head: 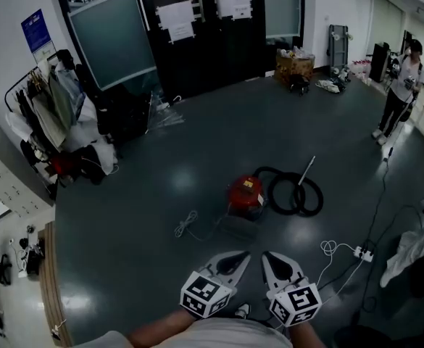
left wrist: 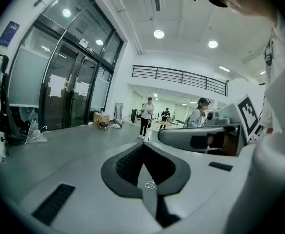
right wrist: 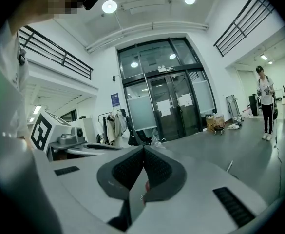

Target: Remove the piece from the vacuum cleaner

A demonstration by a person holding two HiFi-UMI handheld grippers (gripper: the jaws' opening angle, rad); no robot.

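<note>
The red canister vacuum cleaner [head: 246,194] sits on the dark floor a few steps ahead, with its black hose [head: 296,196] coiled at its right and a thin wand [head: 306,171] pointing away. Which piece comes off it I cannot tell from here. My left gripper [head: 245,257] and right gripper [head: 267,257] are held side by side at the bottom of the head view, well short of the vacuum. Both are shut with nothing between the pads. In the left gripper view the left gripper [left wrist: 143,146] points across the hall. A sliver of the red vacuum [right wrist: 146,185] shows below the right gripper [right wrist: 143,148].
A loose white cable [head: 185,225] lies left of the vacuum. A power strip [head: 362,253] with white leads and a white cloth [head: 414,246] are at the right. A person [head: 398,93] stands far right. A clothes rack [head: 59,114] lines the left wall, and a box [head: 293,67] stands by the black doors.
</note>
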